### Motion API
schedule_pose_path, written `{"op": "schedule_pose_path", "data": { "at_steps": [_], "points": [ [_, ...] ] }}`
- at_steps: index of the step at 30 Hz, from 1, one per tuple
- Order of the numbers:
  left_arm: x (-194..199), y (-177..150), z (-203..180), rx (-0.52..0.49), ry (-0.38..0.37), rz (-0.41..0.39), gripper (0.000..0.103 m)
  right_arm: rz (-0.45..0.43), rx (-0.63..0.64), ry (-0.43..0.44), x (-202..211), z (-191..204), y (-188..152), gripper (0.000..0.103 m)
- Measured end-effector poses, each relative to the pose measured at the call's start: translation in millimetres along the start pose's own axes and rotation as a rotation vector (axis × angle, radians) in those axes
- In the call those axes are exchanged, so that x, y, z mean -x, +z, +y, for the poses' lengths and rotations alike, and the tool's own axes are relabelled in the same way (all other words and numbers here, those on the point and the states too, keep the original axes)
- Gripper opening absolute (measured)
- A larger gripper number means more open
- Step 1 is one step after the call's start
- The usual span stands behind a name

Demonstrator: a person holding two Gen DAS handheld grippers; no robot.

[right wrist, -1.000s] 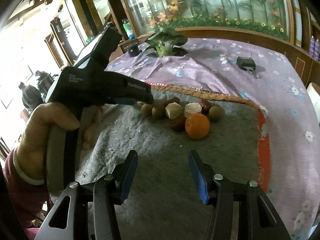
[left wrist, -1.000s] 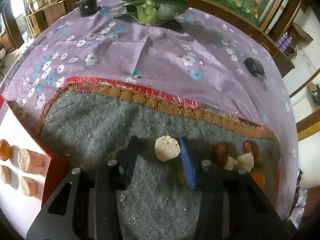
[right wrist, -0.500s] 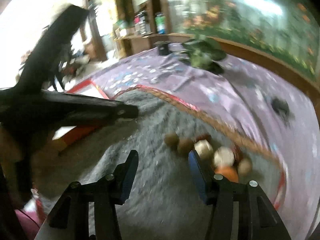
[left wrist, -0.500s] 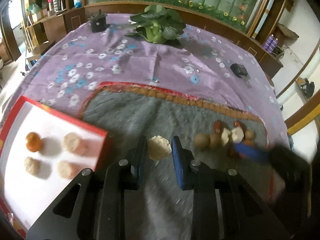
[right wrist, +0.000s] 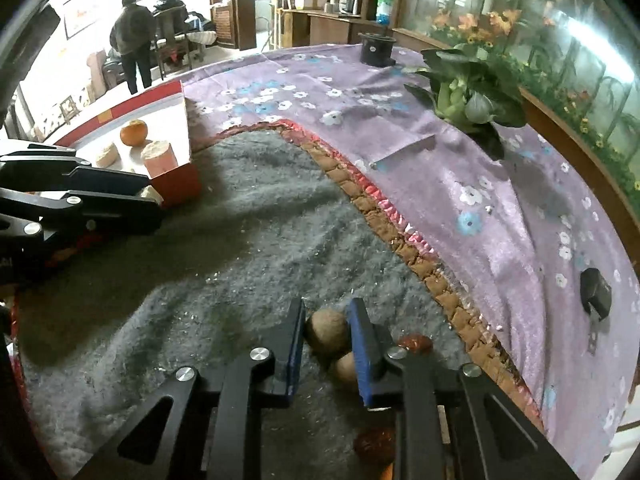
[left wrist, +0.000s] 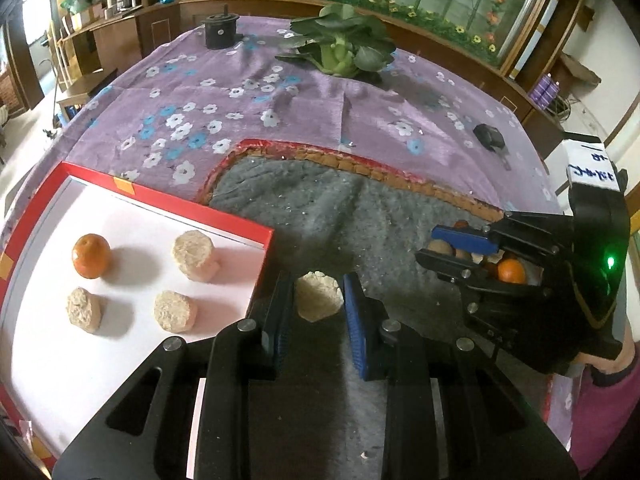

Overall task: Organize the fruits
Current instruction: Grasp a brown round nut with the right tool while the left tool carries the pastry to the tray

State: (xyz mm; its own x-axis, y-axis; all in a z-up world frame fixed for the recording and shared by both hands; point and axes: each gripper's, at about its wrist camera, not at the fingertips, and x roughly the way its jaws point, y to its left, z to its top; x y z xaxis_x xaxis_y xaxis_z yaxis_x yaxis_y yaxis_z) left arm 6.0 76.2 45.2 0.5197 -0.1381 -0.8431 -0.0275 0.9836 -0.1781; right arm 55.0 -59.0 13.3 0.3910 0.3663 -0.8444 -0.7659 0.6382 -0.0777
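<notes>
My left gripper (left wrist: 316, 300) is shut on a pale beige fruit chunk (left wrist: 318, 295) and holds it above the grey mat, just right of the red-rimmed white tray (left wrist: 168, 200). The tray holds an orange (left wrist: 91, 256) and three beige chunks (left wrist: 195, 255). My right gripper (right wrist: 326, 330) is closed around a brown round fruit (right wrist: 327, 333) at the fruit pile, where another brown fruit (right wrist: 346, 366) and red dates (right wrist: 414, 342) lie. In the left wrist view the right gripper (left wrist: 452, 248) sits over the pile with an orange (left wrist: 510, 271).
A grey mat (right wrist: 240, 260) with a red and brown border lies on a purple flowered tablecloth (left wrist: 280, 112). A green leafy vegetable (left wrist: 340, 46), a black round object (left wrist: 219, 32) and a black key fob (left wrist: 489, 136) lie on the cloth. People stand in the far room.
My left gripper closed on the beige chunk and carried it left to the tray's edge. My right gripper moved down to the fruit pile and closed around the brown fruit.
</notes>
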Motion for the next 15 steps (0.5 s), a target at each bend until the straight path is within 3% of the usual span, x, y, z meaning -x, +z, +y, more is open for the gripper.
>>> {"op": "schedule_pose_path", "data": {
  "at_steps": [6,10,15],
  "points": [
    [9,-3,4,0.004,-0.005,-0.015,0.024,0.019,0.062,-0.061,-4,12,1,0.022],
    [15,-7,7,0.001,-0.001,-0.017,0.024,0.039,0.018,-0.059,-1,10,2,0.022],
    [31,-10,16,0.005,0.005,-0.054,0.024,-0.033,-0.036,-0.055,21,20,2,0.022]
  ]
}}
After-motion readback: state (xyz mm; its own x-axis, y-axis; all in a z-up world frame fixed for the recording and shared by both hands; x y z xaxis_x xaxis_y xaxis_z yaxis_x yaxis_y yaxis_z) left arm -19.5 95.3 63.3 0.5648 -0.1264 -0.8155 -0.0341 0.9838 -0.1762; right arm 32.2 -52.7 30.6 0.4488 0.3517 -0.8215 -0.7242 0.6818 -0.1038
